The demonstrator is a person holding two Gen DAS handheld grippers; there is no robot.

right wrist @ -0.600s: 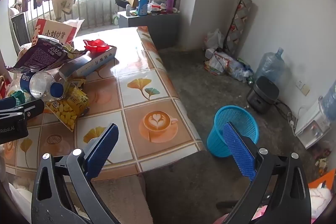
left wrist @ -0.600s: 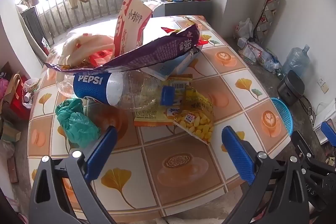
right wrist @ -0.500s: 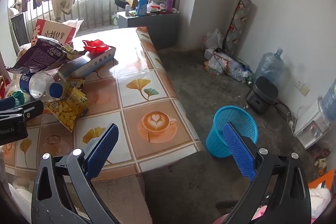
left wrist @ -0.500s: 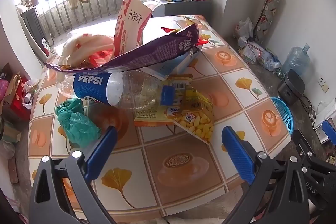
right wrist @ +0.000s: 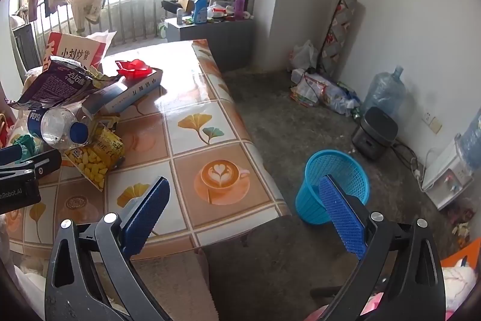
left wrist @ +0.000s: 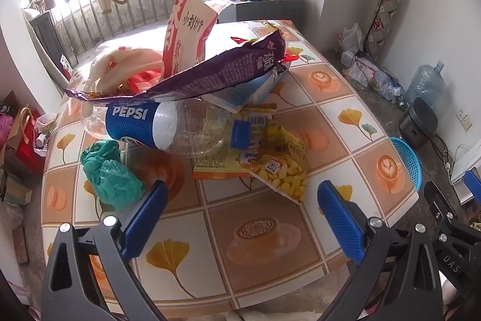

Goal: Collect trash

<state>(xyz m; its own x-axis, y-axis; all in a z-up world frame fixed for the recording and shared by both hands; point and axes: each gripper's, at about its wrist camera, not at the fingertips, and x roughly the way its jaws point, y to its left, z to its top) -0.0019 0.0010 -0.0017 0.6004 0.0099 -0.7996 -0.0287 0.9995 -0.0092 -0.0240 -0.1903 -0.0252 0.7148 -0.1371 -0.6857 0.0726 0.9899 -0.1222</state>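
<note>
Left tool (left wrist: 240, 209) and right tool (right wrist: 243, 206) are both standing wide open and empty, hovering over the worktop's (left wrist: 270, 233) near edge. Beyond are lying a green bag (left wrist: 109, 173), yellow snack packet (left wrist: 279, 167), Pepsi bottle (left wrist: 168, 127) and purple wrapper (left wrist: 210, 74). The blue basket (right wrist: 333, 185) is standing on the floor beside the worktop.

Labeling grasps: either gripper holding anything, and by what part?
Nothing held. Left gripper and right gripper both stand open and empty, short of the trash.
</note>
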